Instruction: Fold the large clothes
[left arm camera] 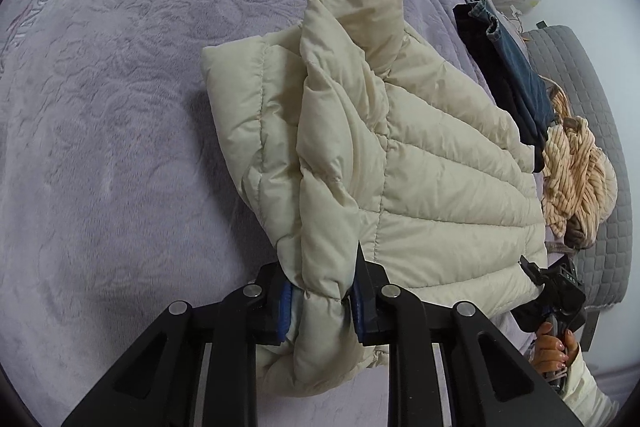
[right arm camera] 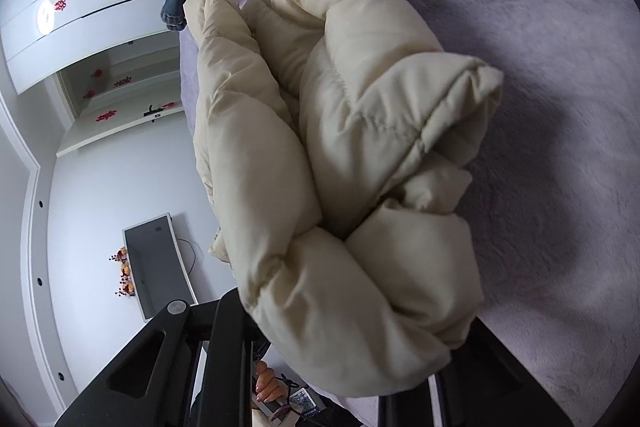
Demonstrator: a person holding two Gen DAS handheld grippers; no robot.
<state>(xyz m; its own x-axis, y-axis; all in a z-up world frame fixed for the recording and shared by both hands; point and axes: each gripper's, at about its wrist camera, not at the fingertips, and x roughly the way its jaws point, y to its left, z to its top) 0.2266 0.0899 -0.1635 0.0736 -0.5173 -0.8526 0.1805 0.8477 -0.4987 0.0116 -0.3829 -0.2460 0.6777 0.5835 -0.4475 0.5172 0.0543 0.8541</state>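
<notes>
A cream quilted puffer jacket (left arm camera: pixel 400 155) lies partly folded on the lilac plush bed cover (left arm camera: pixel 120 107). My left gripper (left arm camera: pixel 322 301) is shut on a bunched edge of the jacket, its blue pads pressing the fabric from both sides. In the right wrist view the jacket (right arm camera: pixel 352 155) bulges over my right gripper (right arm camera: pixel 352 359) and hides its fingertips; the fabric sits between the black arms, lifted above the bed cover (right arm camera: pixel 540 107). The right gripper also shows in the left wrist view (left arm camera: pixel 556 291), at the jacket's far corner, held by a hand.
Dark jeans (left arm camera: pixel 516 67) and a striped peach garment (left arm camera: pixel 576 171) lie beyond the jacket near the bed edge. A grey quilted bench (left arm camera: pixel 592 131) stands behind. White wardrobe doors (right arm camera: pixel 80 7) and a monitor (right arm camera: pixel 160 263) are at the left.
</notes>
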